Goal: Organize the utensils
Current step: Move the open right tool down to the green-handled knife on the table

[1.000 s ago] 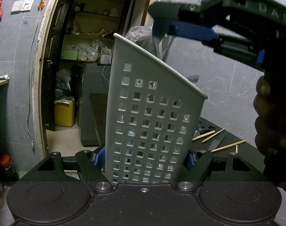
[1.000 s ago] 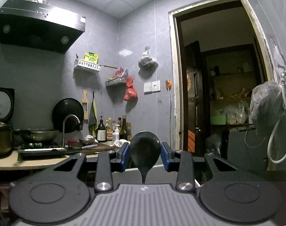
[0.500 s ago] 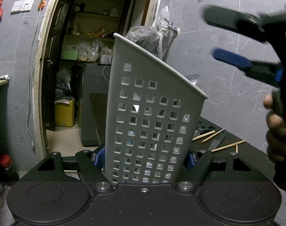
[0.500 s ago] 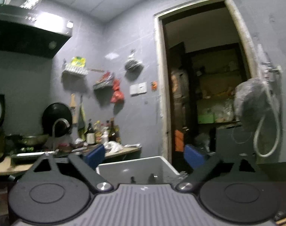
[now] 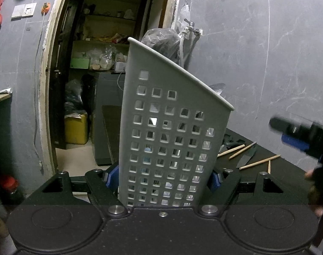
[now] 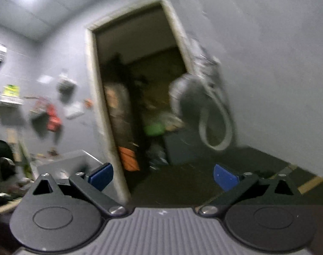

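Here the left tongs point(image 5: 164, 179) clamp the upright caddy point(image 5: 172, 136).

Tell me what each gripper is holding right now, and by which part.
The left gripper clamps the grey perforated utensil holder by its lower side walls. The right gripper holds nothing; its jaws have just been opening and stand wide apart, empty.
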